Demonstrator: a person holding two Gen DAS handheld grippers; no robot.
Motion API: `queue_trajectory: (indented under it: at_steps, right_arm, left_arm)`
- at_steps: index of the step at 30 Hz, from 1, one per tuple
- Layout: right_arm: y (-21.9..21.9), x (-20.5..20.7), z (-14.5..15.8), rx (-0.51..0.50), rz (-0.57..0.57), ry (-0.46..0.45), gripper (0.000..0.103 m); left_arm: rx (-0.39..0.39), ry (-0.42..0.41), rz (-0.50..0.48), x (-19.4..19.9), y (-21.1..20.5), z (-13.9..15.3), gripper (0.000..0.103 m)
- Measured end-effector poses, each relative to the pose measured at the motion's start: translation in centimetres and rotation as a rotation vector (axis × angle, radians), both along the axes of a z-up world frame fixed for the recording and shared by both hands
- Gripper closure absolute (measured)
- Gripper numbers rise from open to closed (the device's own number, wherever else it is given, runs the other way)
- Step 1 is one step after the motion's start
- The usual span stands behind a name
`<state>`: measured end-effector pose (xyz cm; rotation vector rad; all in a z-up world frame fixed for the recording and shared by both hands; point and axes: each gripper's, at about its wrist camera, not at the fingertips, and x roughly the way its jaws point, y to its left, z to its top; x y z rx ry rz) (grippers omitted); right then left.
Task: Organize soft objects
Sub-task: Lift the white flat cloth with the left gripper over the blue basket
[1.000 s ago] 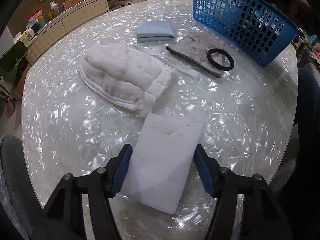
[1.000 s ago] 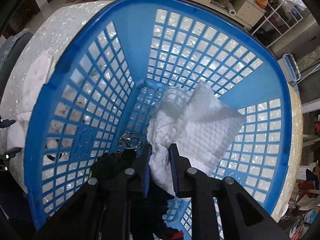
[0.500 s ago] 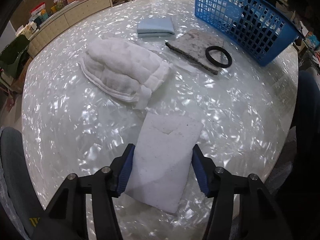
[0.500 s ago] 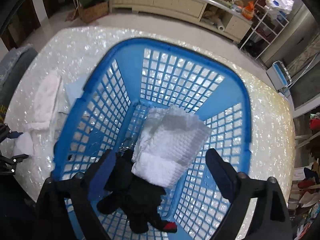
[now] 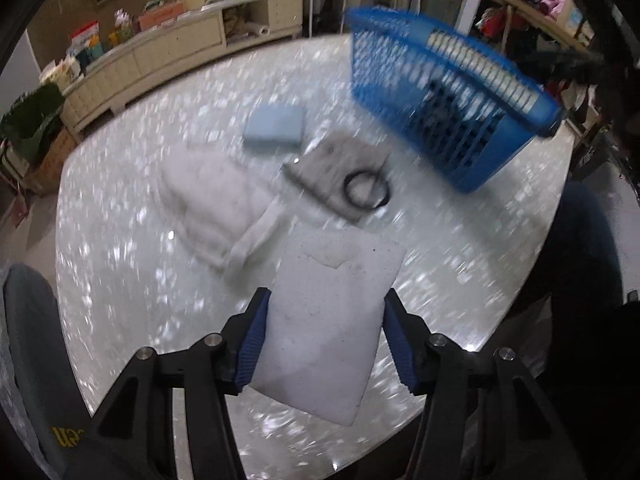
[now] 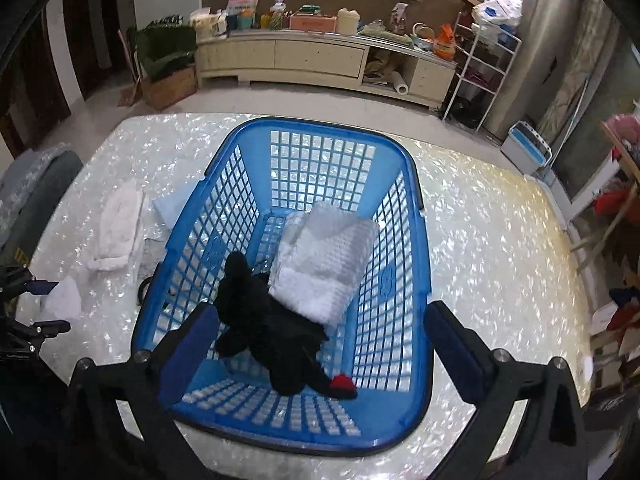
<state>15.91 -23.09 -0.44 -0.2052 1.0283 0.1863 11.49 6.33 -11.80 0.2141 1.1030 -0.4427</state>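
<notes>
Over the near edge of the round surface (image 5: 120,240), left gripper (image 5: 324,340) has its fingers (image 5: 252,344) clamped on the two long sides of the flat white pad (image 5: 332,312); pad looks clear of the surface, far end free. Step in hand, as I read it: carry the pad to the blue basket (image 6: 404,216).

Right gripper (image 6: 320,356) hangs above the basket, jaws opening to full width, nothing between them. White waffle towel (image 6: 328,256) and a black soft item (image 6: 272,328) already lie inside.

How to do it well:
- Keep the squeeze steady; the pad is floppy and held edge-on, so it may buckle or slip if swung fast.
- Go over the rim, not through it. Left view is motion-blurred, so clearance is hard to judge.
- Right gripper should clear out of the basket mouth first.
- Drop the pad flat on the towel.

On the surface: quilted white cloth (image 5: 216,208), light blue folded cloth (image 5: 276,124), grey mat (image 5: 328,160) with a black ring (image 5: 366,191) on it.
</notes>
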Motion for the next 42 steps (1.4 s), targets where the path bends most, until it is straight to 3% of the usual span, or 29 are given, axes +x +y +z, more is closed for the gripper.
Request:
queue_trajectory:
  at_steps: [13,23,30,42]
  right_arm:
    - [-2.5,-1.7,-0.9,0.124,-0.049,-0.043,0.0]
    - [-5.0,-2.2,-1.2,0.176,-0.067,-0.057,0.0]
    - [-6.0,-1.3,-1.7,0.209,-0.071,-0.047,0.0]
    - [-7.7,0.1,-3.0,0.21,-0.089,-0.043,0.0]
  left_arm:
    - [-0.026,-0.164,-0.058,2.0,-7.9,9.4,0.05]
    - [-0.018,-0.237,-0.106,5.1,-13.3,14.2,0.05]
    - [0.0,-0.248,-0.184,7.7,-17.6,14.6,0.05]
    - [0.061,-0.28,-0.353,11.9,-24.0,11.6,0.049]
